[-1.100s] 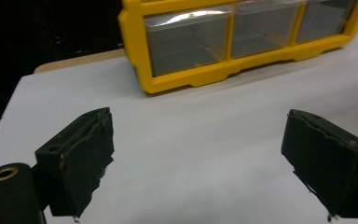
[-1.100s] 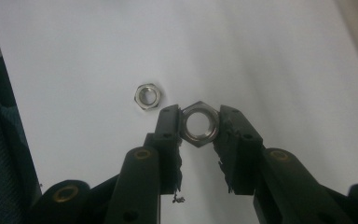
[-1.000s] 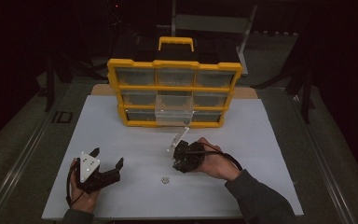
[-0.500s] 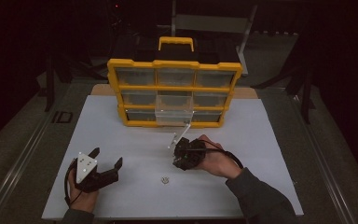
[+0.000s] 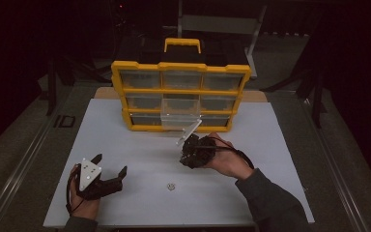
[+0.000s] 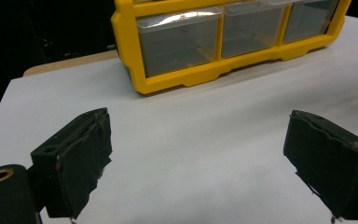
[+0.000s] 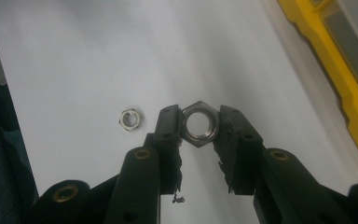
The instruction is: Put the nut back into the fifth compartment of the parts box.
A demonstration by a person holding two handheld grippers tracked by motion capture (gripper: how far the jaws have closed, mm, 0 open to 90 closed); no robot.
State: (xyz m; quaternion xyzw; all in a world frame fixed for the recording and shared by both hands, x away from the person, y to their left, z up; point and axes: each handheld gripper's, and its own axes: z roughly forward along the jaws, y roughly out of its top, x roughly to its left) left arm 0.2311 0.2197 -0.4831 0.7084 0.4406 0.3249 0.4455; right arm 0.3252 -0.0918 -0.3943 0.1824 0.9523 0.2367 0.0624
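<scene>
White table (image 5: 125,145), right gripper (image 7: 199,122) nut-laden (image 7: 198,124)

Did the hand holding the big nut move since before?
Yes. The right gripper has crept up the picture toward the yellow organizer, away from the small nut.

1. Nut (image 7: 198,123): bright metal, smooth, glossy, clamped betw. right gripper (image 7: 199,128) pads.
2. Small nut (image 7: 131,118): same shiny metal finish.
3. Pads (image 6: 81,156): black, matt, rough; edges frayed.
4. Organizer (image 5: 180,96): yellow plastic frame, smooth, semi-gloss; drawers (image 6: 181,40) clear plastic w/ glare.
5. Mat (image 5: 140,159): white, matt, smooth.
6. Board (image 6: 65,66): pale wood edge under mat.
</scene>
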